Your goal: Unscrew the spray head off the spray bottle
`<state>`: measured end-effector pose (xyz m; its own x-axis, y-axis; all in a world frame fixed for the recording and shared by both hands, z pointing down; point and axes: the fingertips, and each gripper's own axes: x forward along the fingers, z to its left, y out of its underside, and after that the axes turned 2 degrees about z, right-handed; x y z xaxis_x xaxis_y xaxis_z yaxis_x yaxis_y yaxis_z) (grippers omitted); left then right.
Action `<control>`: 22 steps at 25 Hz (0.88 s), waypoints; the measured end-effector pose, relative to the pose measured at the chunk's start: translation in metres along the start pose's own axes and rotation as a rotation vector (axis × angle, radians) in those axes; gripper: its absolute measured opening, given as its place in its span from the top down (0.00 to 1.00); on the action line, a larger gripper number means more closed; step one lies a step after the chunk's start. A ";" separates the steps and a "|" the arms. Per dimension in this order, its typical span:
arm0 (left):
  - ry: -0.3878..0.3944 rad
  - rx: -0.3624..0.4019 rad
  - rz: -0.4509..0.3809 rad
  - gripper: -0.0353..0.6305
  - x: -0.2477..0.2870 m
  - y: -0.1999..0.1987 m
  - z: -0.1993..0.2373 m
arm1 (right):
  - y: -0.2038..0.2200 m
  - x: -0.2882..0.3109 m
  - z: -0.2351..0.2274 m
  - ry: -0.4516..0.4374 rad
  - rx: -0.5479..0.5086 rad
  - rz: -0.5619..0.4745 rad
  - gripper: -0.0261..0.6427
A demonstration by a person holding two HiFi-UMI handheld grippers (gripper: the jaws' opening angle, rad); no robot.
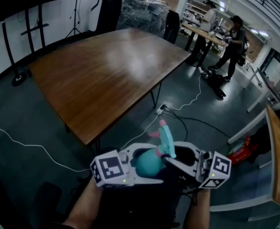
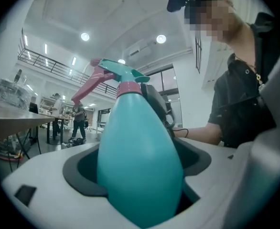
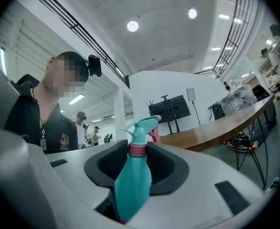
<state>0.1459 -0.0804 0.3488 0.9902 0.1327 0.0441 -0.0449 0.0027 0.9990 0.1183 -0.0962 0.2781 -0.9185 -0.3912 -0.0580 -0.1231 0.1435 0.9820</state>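
Grey floor (image 1: 30, 113) and a wooden table (image 1: 106, 75) fill the head view. The bottle (image 1: 145, 166) is off the table, held in the air close to the person's body, between both grippers. The left gripper (image 2: 140, 175) is clamped on the bottle's teal belly, which fills the gap between its jaws. The right gripper (image 3: 136, 152) pinches the pink collar (image 3: 137, 150) just under the spray head (image 1: 166, 138), with a pad touching it on each side. The head sits on the bottle, its pink trigger (image 2: 90, 82) pointing toward the table.

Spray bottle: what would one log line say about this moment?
left gripper: shut on spray bottle body | right gripper: shut on pink collar | spray head: not yet off
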 end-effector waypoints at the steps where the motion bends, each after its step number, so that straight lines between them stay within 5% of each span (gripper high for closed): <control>1: -0.001 -0.001 -0.004 0.30 0.000 -0.001 0.000 | -0.001 0.000 0.000 -0.005 -0.006 -0.002 0.77; 7: -0.175 0.001 -0.005 0.30 -0.001 -0.004 0.033 | -0.003 0.000 -0.017 0.198 -0.093 -0.005 0.74; 14: -0.415 0.020 0.055 0.30 -0.006 0.006 0.068 | -0.009 -0.001 -0.036 0.454 -0.012 -0.087 0.74; 22: -0.498 0.051 0.127 0.30 -0.004 0.017 0.074 | 0.001 0.015 -0.045 0.598 -0.022 -0.015 0.74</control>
<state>0.1506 -0.1548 0.3659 0.9209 -0.3589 0.1518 -0.1751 -0.0329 0.9840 0.1214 -0.1432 0.2868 -0.5450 -0.8378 0.0337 -0.1206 0.1181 0.9857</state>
